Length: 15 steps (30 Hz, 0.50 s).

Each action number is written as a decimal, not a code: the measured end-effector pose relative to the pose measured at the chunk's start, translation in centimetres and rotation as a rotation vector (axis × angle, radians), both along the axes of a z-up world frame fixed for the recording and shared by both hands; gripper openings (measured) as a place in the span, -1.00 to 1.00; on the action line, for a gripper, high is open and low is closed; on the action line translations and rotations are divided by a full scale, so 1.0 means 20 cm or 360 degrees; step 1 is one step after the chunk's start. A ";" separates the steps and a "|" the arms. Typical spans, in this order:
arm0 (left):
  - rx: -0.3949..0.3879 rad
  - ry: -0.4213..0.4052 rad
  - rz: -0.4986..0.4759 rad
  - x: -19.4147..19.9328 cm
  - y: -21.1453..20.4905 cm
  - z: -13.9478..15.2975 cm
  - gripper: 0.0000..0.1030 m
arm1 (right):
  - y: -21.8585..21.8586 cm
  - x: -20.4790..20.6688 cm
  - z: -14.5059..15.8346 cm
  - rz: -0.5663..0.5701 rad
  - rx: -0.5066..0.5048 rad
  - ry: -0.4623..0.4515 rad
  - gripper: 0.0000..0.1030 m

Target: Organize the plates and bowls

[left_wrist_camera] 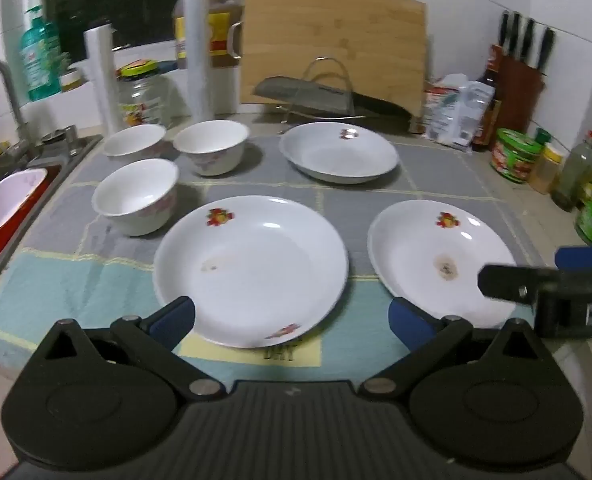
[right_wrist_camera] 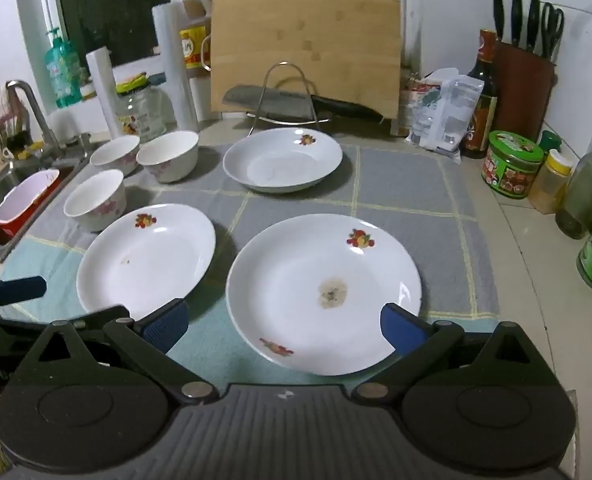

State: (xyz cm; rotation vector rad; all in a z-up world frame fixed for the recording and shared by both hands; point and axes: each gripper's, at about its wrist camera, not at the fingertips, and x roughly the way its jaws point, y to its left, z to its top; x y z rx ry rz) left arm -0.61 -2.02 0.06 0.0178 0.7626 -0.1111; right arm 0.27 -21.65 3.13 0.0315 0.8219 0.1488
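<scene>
Nothing is being stacked yet: three plates [right_wrist_camera: 323, 292] and three bowls [right_wrist_camera: 95, 199] are lying apart around the cutting board [right_wrist_camera: 305, 46], while the left hand-held gripper [left_wrist_camera: 292, 320] and right hand-held gripper [right_wrist_camera: 284, 326] are hovering, jaws apart and empty.

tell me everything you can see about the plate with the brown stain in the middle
The stained plate is round, white and glossy, ceramic by the look, with a shallow well and a wide rim. A brownish stain marks its centre; small red-and-yellow fruit prints sit on the far-right and near-left rim. It lies flat and upright on the checked cloth mat, nearest on the right, apart from the plate beside it. The open right gripper hovers over its near edge; contact cannot be told.
</scene>
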 end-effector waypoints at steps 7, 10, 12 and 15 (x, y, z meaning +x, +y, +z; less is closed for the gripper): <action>0.0008 -0.0032 -0.0152 -0.02 -0.12 -0.09 0.99 | -0.12 0.00 -0.01 -0.0069 0.0033 -0.0038 1.00; 0.0017 -0.0030 -0.0227 -0.02 -0.17 -0.14 0.99 | -0.23 0.00 -0.03 -0.0129 0.0047 -0.0044 1.00; 0.0026 -0.0030 -0.0274 -0.01 -0.21 -0.17 0.99 | -0.25 0.02 -0.05 -0.0162 0.0032 -0.0007 1.00; 0.0040 -0.0020 -0.0364 -0.01 -0.27 -0.21 0.99 | -0.31 0.02 -0.07 -0.0205 0.0028 0.0005 1.00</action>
